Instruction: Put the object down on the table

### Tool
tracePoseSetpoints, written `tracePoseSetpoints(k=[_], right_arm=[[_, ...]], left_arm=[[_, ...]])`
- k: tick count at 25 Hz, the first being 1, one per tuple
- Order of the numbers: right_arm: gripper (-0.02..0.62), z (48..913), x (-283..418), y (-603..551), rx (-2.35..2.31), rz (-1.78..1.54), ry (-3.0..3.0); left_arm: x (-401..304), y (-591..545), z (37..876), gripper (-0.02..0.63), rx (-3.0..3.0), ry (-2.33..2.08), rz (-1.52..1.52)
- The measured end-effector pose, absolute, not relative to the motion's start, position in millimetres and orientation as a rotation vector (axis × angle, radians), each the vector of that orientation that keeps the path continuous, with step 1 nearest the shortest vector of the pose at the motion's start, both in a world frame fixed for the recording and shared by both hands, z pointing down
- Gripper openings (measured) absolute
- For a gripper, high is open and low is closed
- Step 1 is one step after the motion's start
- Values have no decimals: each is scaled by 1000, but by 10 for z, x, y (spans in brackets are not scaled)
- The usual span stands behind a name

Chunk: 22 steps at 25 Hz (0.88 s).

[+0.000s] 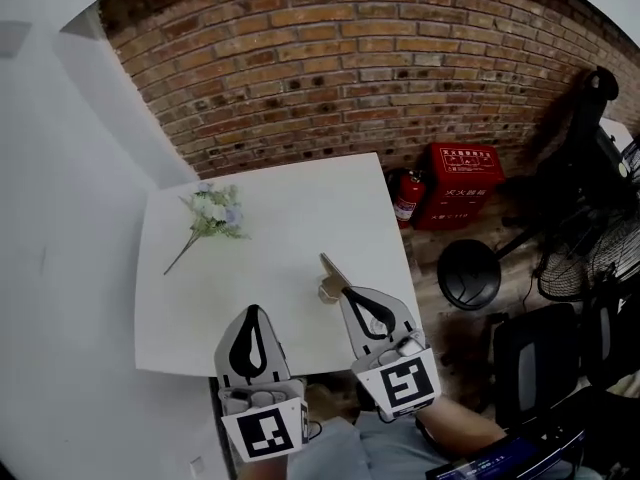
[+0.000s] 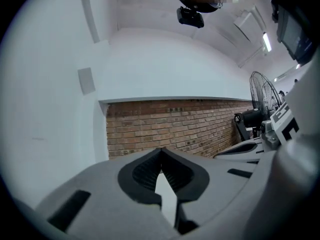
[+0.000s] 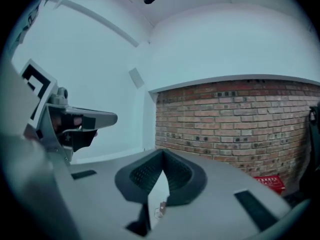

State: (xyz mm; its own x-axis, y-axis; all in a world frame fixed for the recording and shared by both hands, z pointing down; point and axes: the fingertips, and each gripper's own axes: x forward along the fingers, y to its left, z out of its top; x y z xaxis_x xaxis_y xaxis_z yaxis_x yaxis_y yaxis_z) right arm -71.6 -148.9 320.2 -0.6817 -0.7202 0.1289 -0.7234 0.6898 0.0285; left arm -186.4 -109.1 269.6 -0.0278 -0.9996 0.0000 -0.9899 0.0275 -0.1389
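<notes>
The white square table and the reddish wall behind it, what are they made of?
The white square table looks like a smooth matt board, maybe painted wood or laminate; its top is flat, even and without glare. The reddish wall is bare brick: rows of rough blocks with paler mortar lines between them.

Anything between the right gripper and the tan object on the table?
Nothing visible. The tan object lies on the white table just past the right gripper; the flowers lie far off to the left.
</notes>
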Motion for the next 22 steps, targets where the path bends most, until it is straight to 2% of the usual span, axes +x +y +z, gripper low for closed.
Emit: tracePoseSetpoints(k=[22], right_arm=[[5,3017,-696,-1380,1119,13,-2832]], left_arm=[[-1874,-884,2544,8,-2030,2210,-165]])
